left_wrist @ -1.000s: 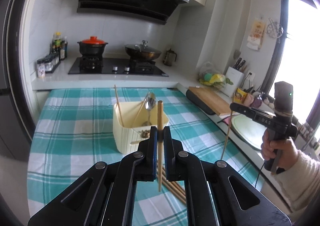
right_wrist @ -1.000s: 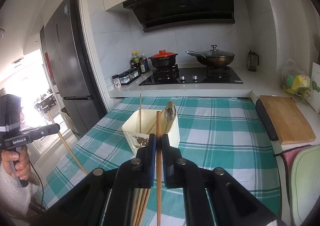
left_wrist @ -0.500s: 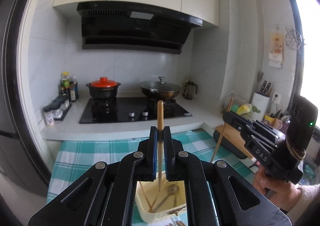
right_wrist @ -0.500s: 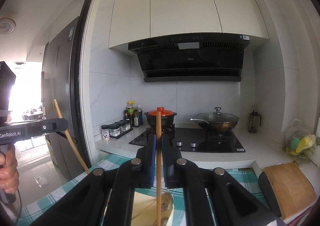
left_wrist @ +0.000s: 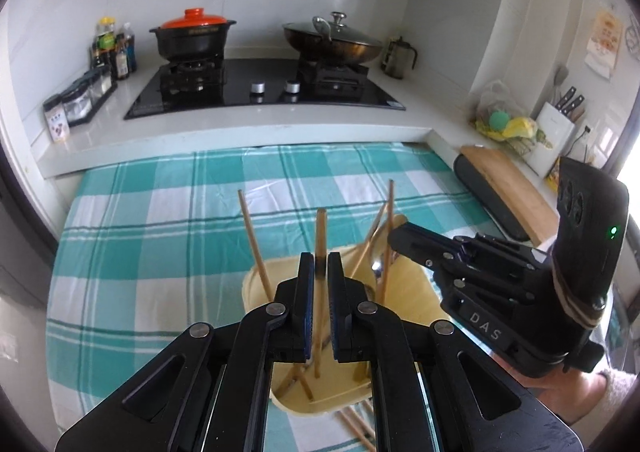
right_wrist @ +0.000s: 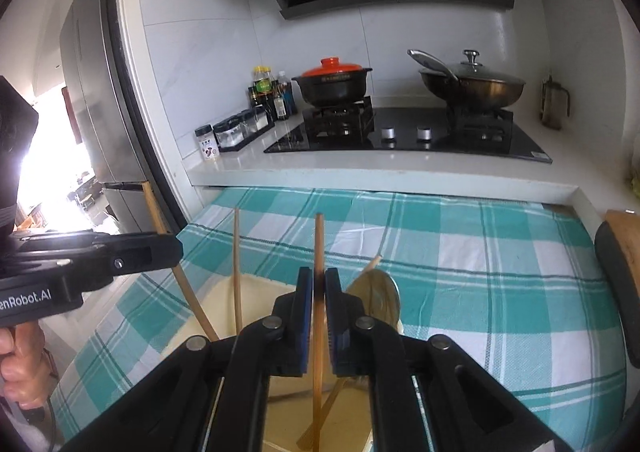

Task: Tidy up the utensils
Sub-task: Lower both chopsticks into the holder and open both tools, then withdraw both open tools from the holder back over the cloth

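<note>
Over the yellow tub (left_wrist: 412,292), both tongs (left_wrist: 319,272) (right_wrist: 318,292) barely pinch chopsticks (left_wrist: 320,236) (right_wrist: 318,244); left tongs just loosened, so one stick might fall onto the desk (left_wrist: 140,236).

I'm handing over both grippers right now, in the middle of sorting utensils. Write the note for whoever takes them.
Left gripper: jaws have just been opening, with the left chopstick between them and its lower end inside the bin.
Right gripper: shut on the right chopstick, also over the bin.
Done: a spoon and other chopsticks stand in the bin.
Left: release both, then collect the loose chopsticks on the cloth beside the bin.
</note>
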{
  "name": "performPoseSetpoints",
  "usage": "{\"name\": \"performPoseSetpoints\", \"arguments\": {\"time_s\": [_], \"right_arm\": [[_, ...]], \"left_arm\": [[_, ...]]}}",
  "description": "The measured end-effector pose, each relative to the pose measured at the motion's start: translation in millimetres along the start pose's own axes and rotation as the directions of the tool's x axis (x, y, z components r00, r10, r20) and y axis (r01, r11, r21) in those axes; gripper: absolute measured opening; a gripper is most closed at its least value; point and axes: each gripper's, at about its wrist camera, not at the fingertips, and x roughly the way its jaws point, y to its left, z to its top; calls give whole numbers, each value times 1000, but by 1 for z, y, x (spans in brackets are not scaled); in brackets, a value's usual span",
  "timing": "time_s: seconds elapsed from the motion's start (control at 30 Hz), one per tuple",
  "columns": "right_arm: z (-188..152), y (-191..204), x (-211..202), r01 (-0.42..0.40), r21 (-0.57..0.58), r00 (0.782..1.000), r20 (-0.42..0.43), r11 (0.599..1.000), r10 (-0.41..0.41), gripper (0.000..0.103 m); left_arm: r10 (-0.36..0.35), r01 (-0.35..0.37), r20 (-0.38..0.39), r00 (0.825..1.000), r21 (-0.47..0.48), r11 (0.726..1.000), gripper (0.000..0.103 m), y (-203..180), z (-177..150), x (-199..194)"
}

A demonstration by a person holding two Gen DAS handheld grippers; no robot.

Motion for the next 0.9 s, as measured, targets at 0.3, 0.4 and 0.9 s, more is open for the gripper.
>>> {"name": "performPoseSetpoints", "arguments": {"time_s": [0.3, 0.4, 0.9], "right_arm": [[-44, -9, -85, 18, -5, 999, -43, 1000, -18, 50], [-108, -17, -108, 73, -74, 988, -128, 995, -82, 54], [-276, -27, -141, 270, -112, 927, -237, 956, -290, 54]], "left_arm": [[22, -19, -48, 999, 46, 999, 85, -2, -82, -58], [15, -10, -109, 994, 47, 999, 88, -3, -143, -65], [217, -223, -111, 970, -43, 974, 88, -25, -267, -25]]}}
